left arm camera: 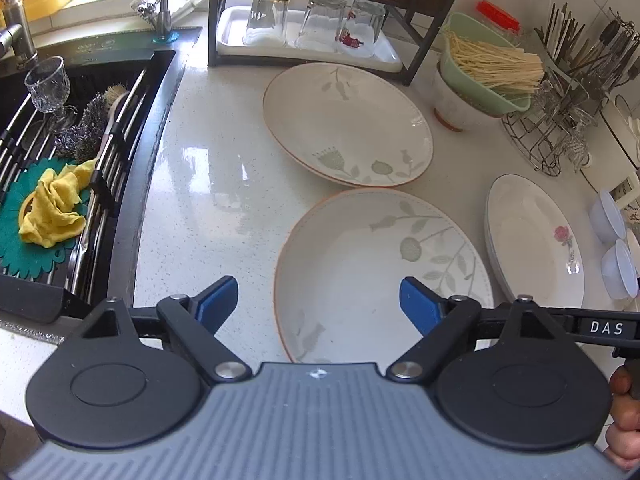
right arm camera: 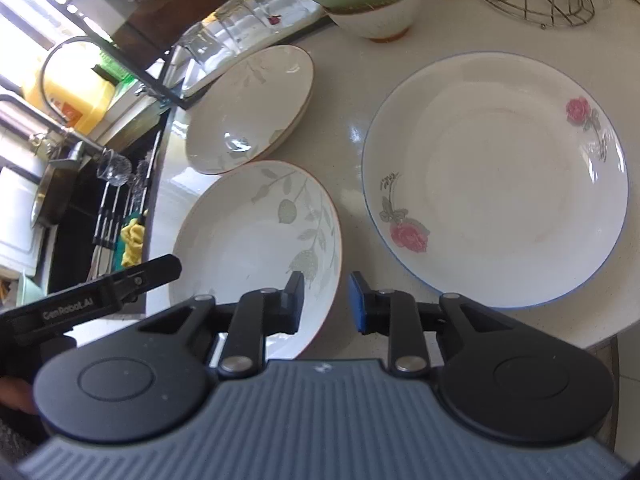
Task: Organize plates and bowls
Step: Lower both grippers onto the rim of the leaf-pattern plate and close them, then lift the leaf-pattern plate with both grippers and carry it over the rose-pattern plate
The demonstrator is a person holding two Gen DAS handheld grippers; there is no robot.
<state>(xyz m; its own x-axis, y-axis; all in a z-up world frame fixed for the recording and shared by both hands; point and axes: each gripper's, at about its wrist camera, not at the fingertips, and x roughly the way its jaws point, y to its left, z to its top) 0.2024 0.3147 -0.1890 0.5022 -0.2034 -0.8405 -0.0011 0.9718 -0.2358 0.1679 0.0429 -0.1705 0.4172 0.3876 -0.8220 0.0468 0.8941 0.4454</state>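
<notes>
your left gripper (left arm camera: pixel 318 300) hangs with its blue pads spread wide apart, holding nothing, over the near leaf-pattern plate (left arm camera: pixel 380 272) on the pale bench (left arm camera: pixel 208 200). your right gripper (right arm camera: pixel 326 300) has its pads a narrow gap apart, and the rim of that same near plate runs up into the gap; you cannot tell from here whether the pads touch it.

beyond the near plate sits the far leaf-pattern plate (left arm camera: pixel 348 120), which looks like two stacked, its edge just beside the near one. to the right lies the rose plate (right arm camera: pixel 496 176), also on a short stack seen from the left wrist, near but apart from the leaf plates. small white bowls (left arm camera: pixel 612 240) sit at the far right edge.

behind the plates, upturned glasses (left arm camera: pixel 316 20) stand on a white tray (left arm camera: pixel 232 40) under a dark rack. a green bowl of noodles (left arm camera: pixel 488 64) rests tilted in a white cup. the sink (left arm camera: pixel 80 180) at left holds a yellow cloth (left arm camera: pixel 56 208) and a stemmed glass (left arm camera: pixel 46 84).
</notes>
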